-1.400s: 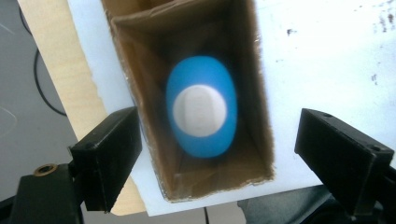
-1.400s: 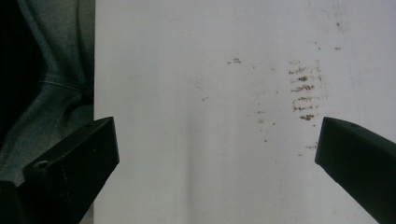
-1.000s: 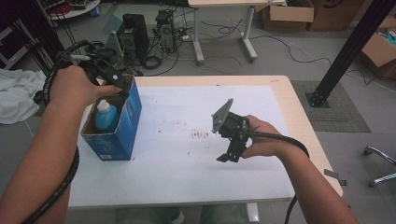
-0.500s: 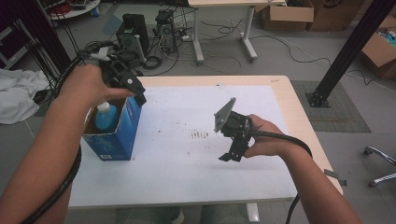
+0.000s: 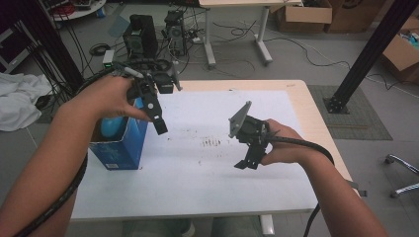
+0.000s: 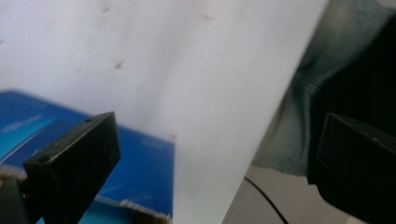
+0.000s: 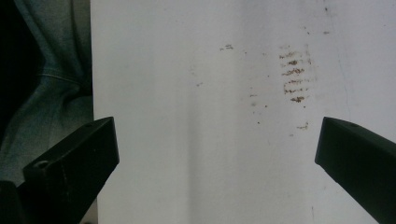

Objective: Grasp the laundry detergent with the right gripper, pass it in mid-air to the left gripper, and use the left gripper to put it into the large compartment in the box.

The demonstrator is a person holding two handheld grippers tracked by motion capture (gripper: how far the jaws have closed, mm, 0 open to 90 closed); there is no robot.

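Note:
A blue carton stands open at the table's left side, with a light blue bottle upright inside it. My left gripper hangs above the carton's right edge, jaws pointing down, open and holding nothing. In the left gripper view the left gripper has its jaws wide apart over the white tabletop, with the carton at lower left. My right gripper hovers over the table's middle right, jaws toward the near edge. The right gripper is open with bare table between its jaws.
The white table top bears a patch of brown marks at its middle. Past the far edge stand computer towers and a desk's legs. A black post rises at right; white cloth lies left.
My left gripper has lifted off the carton's top and swung right, now above its right edge. The right gripper has barely moved.

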